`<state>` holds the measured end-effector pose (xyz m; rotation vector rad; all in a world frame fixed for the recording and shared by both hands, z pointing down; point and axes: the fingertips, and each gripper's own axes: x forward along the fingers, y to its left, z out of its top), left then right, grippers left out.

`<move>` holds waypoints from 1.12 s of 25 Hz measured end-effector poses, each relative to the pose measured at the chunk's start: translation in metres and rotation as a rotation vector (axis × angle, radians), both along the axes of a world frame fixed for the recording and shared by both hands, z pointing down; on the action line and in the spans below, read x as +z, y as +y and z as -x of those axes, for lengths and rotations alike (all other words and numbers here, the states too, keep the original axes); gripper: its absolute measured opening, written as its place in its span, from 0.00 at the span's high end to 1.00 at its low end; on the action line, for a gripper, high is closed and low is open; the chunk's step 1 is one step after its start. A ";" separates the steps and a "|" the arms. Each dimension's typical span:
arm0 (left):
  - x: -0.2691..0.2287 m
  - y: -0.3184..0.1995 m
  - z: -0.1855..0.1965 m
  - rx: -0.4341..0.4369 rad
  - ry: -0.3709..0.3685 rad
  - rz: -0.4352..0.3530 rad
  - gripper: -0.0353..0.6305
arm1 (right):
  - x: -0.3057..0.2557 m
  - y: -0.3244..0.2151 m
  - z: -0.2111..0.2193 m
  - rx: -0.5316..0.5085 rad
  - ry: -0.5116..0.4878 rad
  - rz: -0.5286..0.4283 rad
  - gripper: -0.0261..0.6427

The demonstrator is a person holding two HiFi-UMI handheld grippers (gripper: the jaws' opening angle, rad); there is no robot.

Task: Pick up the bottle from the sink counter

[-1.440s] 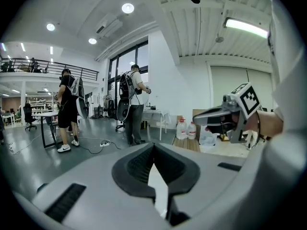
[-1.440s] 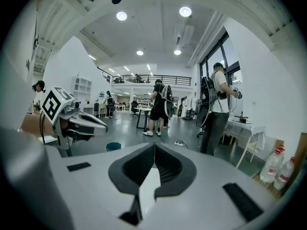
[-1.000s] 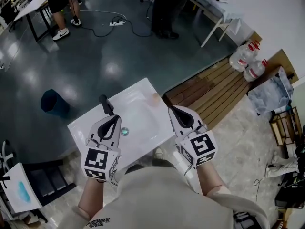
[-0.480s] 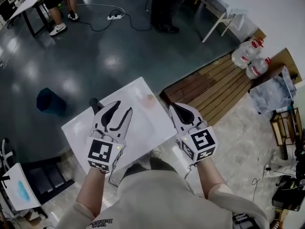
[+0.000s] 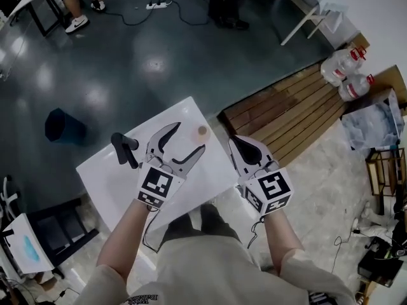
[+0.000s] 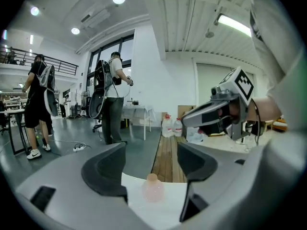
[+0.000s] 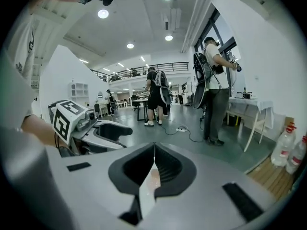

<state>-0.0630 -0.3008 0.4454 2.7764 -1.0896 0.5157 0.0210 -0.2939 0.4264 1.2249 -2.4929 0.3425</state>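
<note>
2 tongs hang over the white desk [image 5: 108, 176] with its sink. The left tongs [image 5: 191, 136] are opening; 1 second ago they were closed over the middle of the sink. Since then they have swung right, toward the far corner, and the black tap [image 5: 124, 149] now shows clear to their left. The small pinkish bottle [image 5: 202, 132] stands upright near that far corner of the desk, in line with the gap between the spreading left jaws, and neither pad touches it. The right tongs [image 5: 236, 143] are closed on nothing, as before, at the desk's right edge, near the bottle.
</note>
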 end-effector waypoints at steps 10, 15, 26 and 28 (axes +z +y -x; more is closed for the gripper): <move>0.105 -0.030 -0.038 0.098 -0.100 0.099 0.38 | 0.072 -0.020 -0.002 0.000 -0.005 0.081 0.97; 0.156 -0.037 -0.048 0.141 -0.144 0.119 0.37 | 0.105 -0.027 0.000 -0.020 0.013 0.100 0.97; 0.233 -0.053 -0.068 0.197 -0.211 0.151 0.36 | 0.168 -0.042 -0.010 -0.010 0.003 0.149 0.97; 0.243 -0.054 -0.069 0.208 -0.239 0.154 0.36 | 0.178 -0.043 -0.011 -0.005 -0.003 0.161 0.97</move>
